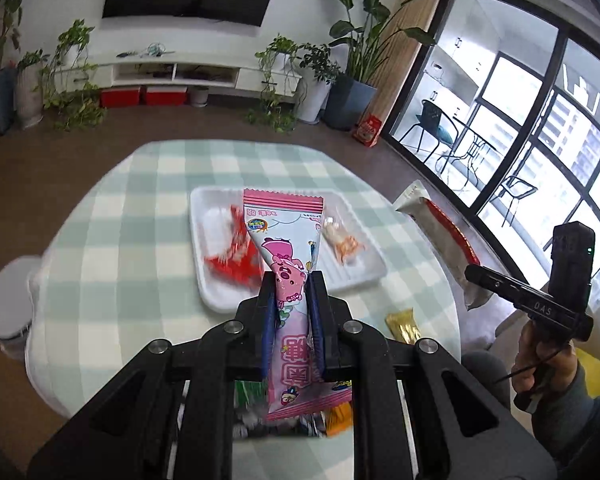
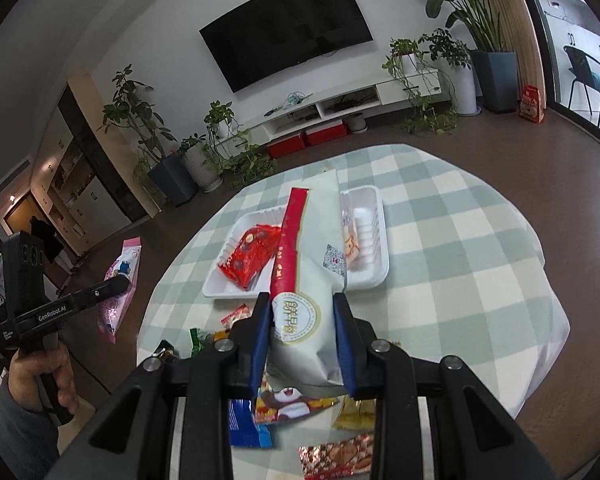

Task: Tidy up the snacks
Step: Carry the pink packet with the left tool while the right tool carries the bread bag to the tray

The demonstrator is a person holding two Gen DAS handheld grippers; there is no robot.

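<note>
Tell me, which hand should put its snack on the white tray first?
Probably the left. The left gripper pinches the pink packet right above the white tray. The right gripper holds the big white packet near the tray too, but that packet looks long for the free space.

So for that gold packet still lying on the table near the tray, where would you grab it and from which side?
Probably across its narrow width near the middle, coming down from above. The gold packet lies flat on the checked cloth, long and slim, so its short sides suit the pads. Both tools already hold snacks, so one must first unload.
</note>
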